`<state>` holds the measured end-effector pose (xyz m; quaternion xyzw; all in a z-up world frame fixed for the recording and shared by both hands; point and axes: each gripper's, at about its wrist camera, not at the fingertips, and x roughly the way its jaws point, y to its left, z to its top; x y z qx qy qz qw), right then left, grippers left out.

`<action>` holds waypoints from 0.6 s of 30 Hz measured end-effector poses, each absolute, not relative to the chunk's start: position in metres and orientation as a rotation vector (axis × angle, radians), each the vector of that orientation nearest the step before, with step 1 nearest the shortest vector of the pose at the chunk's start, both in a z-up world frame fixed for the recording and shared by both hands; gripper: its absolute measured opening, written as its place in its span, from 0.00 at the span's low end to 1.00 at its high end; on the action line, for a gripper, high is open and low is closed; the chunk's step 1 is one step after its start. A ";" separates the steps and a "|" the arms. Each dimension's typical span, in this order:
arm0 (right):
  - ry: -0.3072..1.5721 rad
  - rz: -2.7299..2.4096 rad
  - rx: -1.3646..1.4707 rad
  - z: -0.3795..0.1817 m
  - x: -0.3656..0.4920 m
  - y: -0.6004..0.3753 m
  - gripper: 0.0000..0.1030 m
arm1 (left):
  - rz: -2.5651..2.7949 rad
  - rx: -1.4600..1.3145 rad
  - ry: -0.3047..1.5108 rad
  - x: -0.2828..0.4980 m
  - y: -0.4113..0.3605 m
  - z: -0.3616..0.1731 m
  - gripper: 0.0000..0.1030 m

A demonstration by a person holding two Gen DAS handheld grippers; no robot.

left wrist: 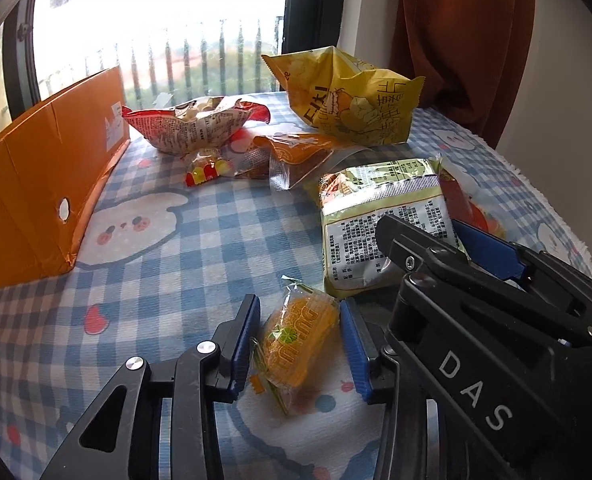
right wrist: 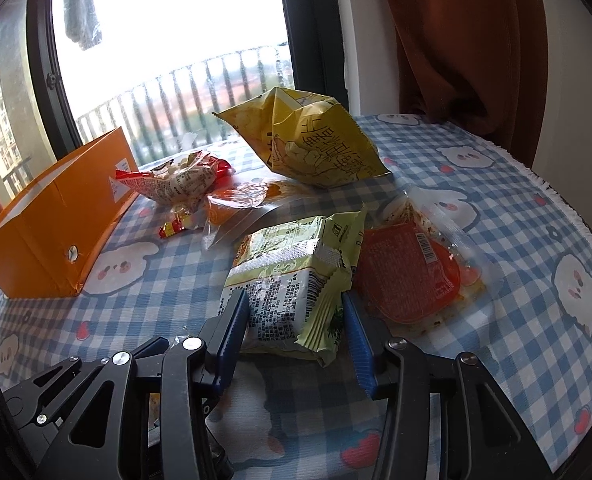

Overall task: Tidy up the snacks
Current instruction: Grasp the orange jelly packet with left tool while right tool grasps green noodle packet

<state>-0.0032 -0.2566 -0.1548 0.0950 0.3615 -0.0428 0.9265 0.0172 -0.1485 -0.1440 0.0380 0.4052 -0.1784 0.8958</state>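
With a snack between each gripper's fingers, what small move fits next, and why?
Probably lift the small orange packet with the left gripper toward the orange box: its blue pads flank the packet closely, and the box stands open beside it.

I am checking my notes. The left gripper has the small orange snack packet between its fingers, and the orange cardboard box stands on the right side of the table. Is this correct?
Not quite. In the left wrist view the small orange snack packet is indeed between the fingers of the left gripper, but the orange cardboard box stands on the left side of the table, not the right.
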 end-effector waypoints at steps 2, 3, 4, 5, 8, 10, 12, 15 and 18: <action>0.742 -0.075 0.191 -0.154 -0.001 -0.252 0.48 | -0.353 0.084 0.822 0.018 -0.143 -0.141 0.40; 0.742 -0.065 0.193 -0.153 0.000 -0.249 0.48 | -0.343 0.084 0.815 0.019 -0.140 -0.139 0.40; 0.736 -0.059 0.194 -0.152 0.000 -0.246 0.45 | -0.337 0.079 0.813 0.021 -0.137 -0.137 0.40; 0.724 -0.057 0.193 -0.149 0.001 -0.244 0.42 | -0.333 0.071 0.816 0.023 -0.134 -0.137 0.40; 0.724 -0.052 0.192 -0.146 0.006 -0.239 0.41 | -0.314 0.052 0.838 0.030 -0.124 -0.139 0.40; 0.731 -0.048 0.201 -0.146 0.010 -0.238 0.41 | -0.303 0.041 0.843 0.034 -0.120 -0.139 0.40; 0.735 -0.048 0.217 -0.145 0.013 -0.238 0.41 | -0.304 0.020 0.849 0.038 -0.116 -0.139 0.40; 0.741 -0.061 0.229 -0.144 0.020 -0.239 0.45 | -0.307 0.005 0.870 0.047 -0.114 -0.140 0.40; 0.796 -0.094 0.216 -0.151 0.035 -0.239 0.66 | -0.303 -0.006 0.879 0.055 -0.113 -0.141 0.40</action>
